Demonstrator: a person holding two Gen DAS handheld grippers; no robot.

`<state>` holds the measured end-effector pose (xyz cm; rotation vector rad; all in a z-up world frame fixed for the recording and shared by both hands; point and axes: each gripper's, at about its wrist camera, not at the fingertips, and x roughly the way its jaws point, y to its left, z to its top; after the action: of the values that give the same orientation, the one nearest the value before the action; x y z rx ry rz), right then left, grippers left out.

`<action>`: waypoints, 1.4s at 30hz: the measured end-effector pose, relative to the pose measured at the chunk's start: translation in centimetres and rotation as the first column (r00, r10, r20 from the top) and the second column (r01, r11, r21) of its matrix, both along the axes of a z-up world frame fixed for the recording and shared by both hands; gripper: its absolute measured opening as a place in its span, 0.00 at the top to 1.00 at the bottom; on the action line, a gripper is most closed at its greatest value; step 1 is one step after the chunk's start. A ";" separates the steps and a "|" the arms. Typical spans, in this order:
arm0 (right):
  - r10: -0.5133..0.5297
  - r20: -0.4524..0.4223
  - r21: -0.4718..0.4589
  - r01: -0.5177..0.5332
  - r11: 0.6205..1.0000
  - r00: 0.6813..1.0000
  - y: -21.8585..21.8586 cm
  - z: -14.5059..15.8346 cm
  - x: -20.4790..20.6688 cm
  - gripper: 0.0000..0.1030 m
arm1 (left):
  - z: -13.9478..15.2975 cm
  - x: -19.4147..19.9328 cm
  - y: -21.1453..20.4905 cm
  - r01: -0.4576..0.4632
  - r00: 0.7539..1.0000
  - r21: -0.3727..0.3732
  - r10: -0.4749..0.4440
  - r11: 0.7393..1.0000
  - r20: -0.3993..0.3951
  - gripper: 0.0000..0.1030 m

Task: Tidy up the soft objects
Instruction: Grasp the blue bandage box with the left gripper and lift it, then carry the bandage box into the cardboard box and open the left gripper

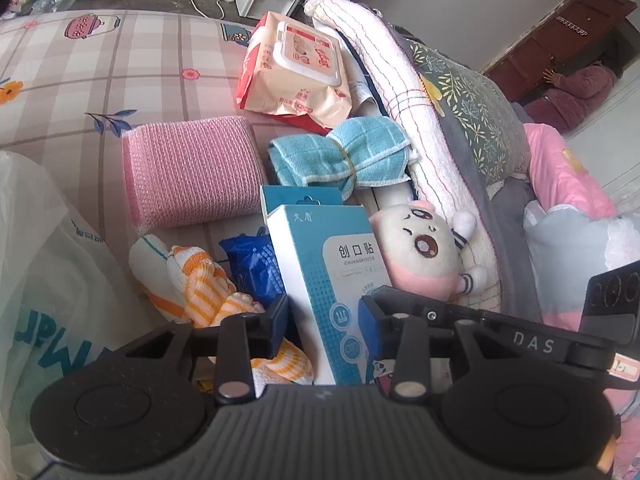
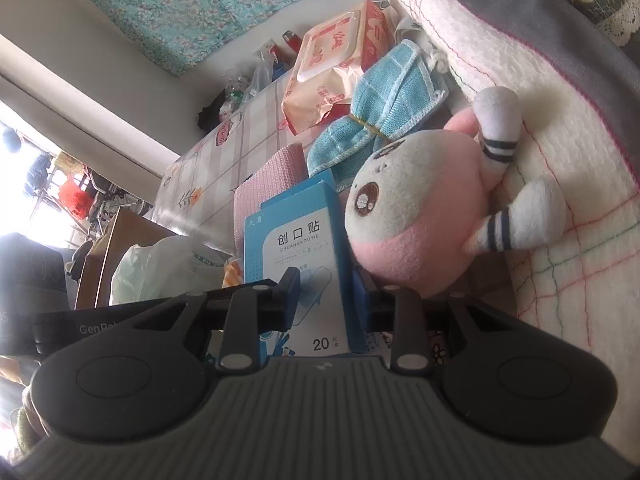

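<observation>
A bed with a checked, flower-printed sheet (image 1: 120,68) fills the scene, with soft goods piled against a rolled white blanket (image 1: 404,92). The blue-and-white plaster box (image 1: 332,280) stands upright in the middle of the pile and serves as the landmark.

Both grippers flank this box. The left gripper (image 1: 324,312) has its jaws on either side of the box, the right-hand pad touching its face and the other at the edge, so it looks clamped, though lightly. The right gripper (image 2: 326,286) has its pads pressed against the box's two narrow sides, clamped on it.

The step in hand seems to be lifting the hard box out from among the soft things so they can be sorted. The next move calls for a straight upward pull, with one gripper probably letting go first so the two do not fight over it.

Touching the box on one side is the pink plush toy (image 1: 424,248), leaning on the blanket; it may tip as the box leaves. Behind the box lie the tied blue cloth (image 1: 344,152) and the pink sponge (image 1: 192,172); further back is the wet-wipes pack (image 1: 296,72). On the box's other side are orange-striped socks (image 1: 200,280) and a blue packet (image 1: 252,264), with a white plastic bag (image 1: 40,260) beyond.
</observation>
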<state>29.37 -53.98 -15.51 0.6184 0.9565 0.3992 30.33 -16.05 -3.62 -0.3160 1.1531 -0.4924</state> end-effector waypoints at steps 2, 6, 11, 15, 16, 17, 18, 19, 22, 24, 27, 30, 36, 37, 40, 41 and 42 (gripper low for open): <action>-0.001 0.001 -0.005 0.001 1.000 1.000 0.2 -0.1 -0.1 0.73 | -0.1 -0.1 -0.3 0.015 1.000 0.006 -0.015 1.000 0.002 0.56; -0.018 -0.006 0.001 0.018 1.000 1.000 0.1 -0.2 0.1 0.73 | 0.0 -0.2 -0.7 0.005 1.000 0.020 -0.005 1.000 0.012 0.57; -0.028 -0.011 0.015 0.028 1.000 1.000 0.1 0.1 -0.4 0.72 | 0.3 -0.7 -0.4 -0.004 1.000 0.014 0.004 1.000 0.023 0.60; -0.038 -0.002 0.031 0.038 0.999 0.999 0.3 1.1 -1.1 0.72 | 1.4 -1.4 0.3 -0.014 0.999 -0.006 0.014 1.000 0.044 0.60; -0.039 0.009 0.031 0.038 0.999 0.999 0.4 1.5 -1.4 0.72 | 1.9 -1.7 0.5 -0.014 0.998 -0.013 0.014 1.000 0.055 0.60; -0.040 0.022 0.029 0.039 0.999 0.999 0.6 2.1 -1.8 0.72 | 2.3 -1.9 0.7 -0.012 0.998 -0.018 0.013 1.000 0.065 0.60; -0.042 0.033 0.028 0.041 0.999 0.999 0.7 2.6 -2.1 0.72 | 2.8 -2.2 0.9 -0.009 0.997 -0.020 0.010 1.000 0.080 0.60; -0.041 0.045 0.028 0.040 0.999 0.998 0.9 3.1 -2.4 0.72 | 3.3 -2.5 1.1 -0.008 0.996 -0.021 0.010 1.000 0.091 0.60; -0.036 0.076 0.035 0.034 0.999 0.996 1.4 4.6 -3.3 0.72 | 4.9 -3.5 2.0 -0.013 0.993 -0.020 0.015 1.000 0.120 0.60; -0.028 0.095 0.043 0.024 0.999 0.995 2.0 5.7 -4.0 0.72 | 6.1 -4.3 2.8 -0.019 0.989 -0.021 0.022 1.000 0.145 0.60; -0.004 0.132 0.052 -0.003 0.999 0.991 3.2 7.5 -5.1 0.72 | 7.8 -5.7 4.5 -0.034 0.982 -0.029 0.039 0.999 0.184 0.60; 0.023 0.169 0.059 -0.034 0.998 0.985 4.8 9.3 -6.3 0.72 | 9.6 -7.0 6.6 -0.060 0.974 -0.040 0.068 0.997 0.217 0.60; 0.083 0.225 0.067 -0.100 0.993 0.971 9.3 12.5 -7.9 0.72 | 12.3 -9.4 11.1 -0.126 0.952 -0.044 0.134 0.991 0.276 0.60; 0.094 0.230 0.068 -0.113 0.991 0.969 10.3 12.9 -8.0 0.72 | 12.7 -9.8 12.1 -0.141 0.947 -0.044 0.148 0.989 0.287 0.59; 0.139 0.247 0.068 -0.160 0.985 0.959 13.6 14.3 -8.3 0.72 | 13.6 -10.8 15.1 -0.192 0.932 -0.050 0.198 0.980 0.305 0.59; 0.157 0.250 0.068 -0.179 0.982 0.955 14.7 14.6 -8.3 0.72 | 13.9 -11.2 16.4 -0.214 0.925 -0.054 0.220 0.975 0.309 0.59; 0.175 0.255 0.069 -0.199 0.978 0.951 15.9 15.0 -8.4 0.72 | 14.2 -11.6 17.5 -0.235 0.919 -0.058 0.241 0.970 0.312 0.59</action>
<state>21.02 -38.04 -0.51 0.5489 0.7613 0.6784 18.77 1.49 10.54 -0.3735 0.7837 -0.3248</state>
